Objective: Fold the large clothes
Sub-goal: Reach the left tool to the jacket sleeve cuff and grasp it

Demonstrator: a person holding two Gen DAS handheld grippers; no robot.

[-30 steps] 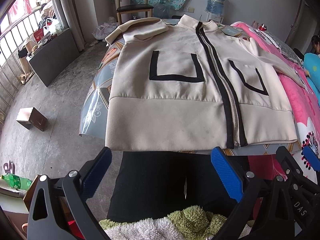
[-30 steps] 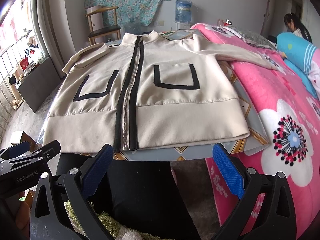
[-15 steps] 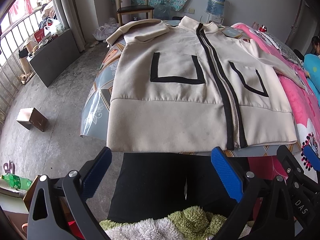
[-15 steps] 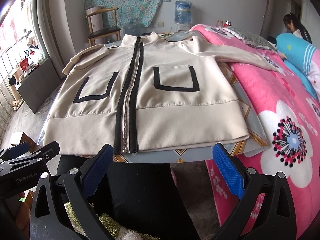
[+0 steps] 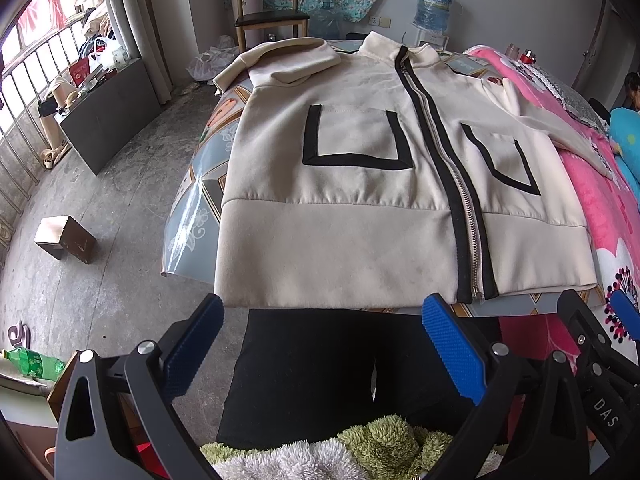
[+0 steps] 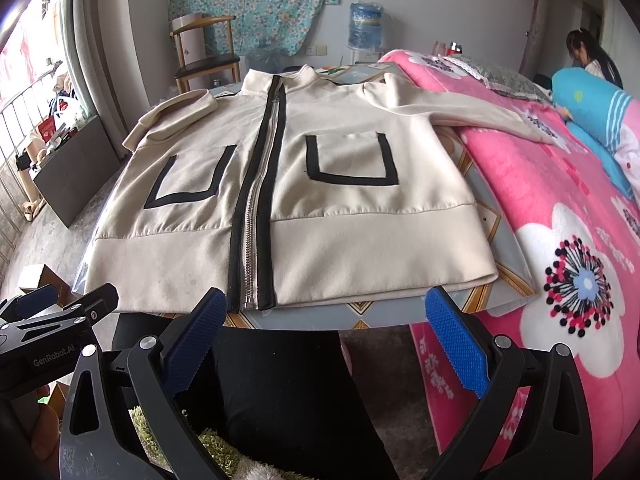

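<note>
Bench (image 5: pixel 192 216) w/ glossy grey-blue patterned cover carries a cream zip jacket (image 5: pixel 360 184) laid flat, front up, hem at bench's near edge. Jacket's one sleeve runs off bench onto the pink floral bed (image 6: pixel 560 240) right beside the bench.

One cream jacket (image 5: pixel 360 208) with two black-trimmed pockets (image 5: pixel 356 140) and one zipper (image 6: pixel 256 200); one wooden chair (image 5: pixel 268 16); one water jug (image 6: pixel 365 26); one green bottle (image 5: pixel 30 362) (on the floor); two grippers, left (image 5: pixel 320 344) and right (image 6: pixel 324 336).
</note>
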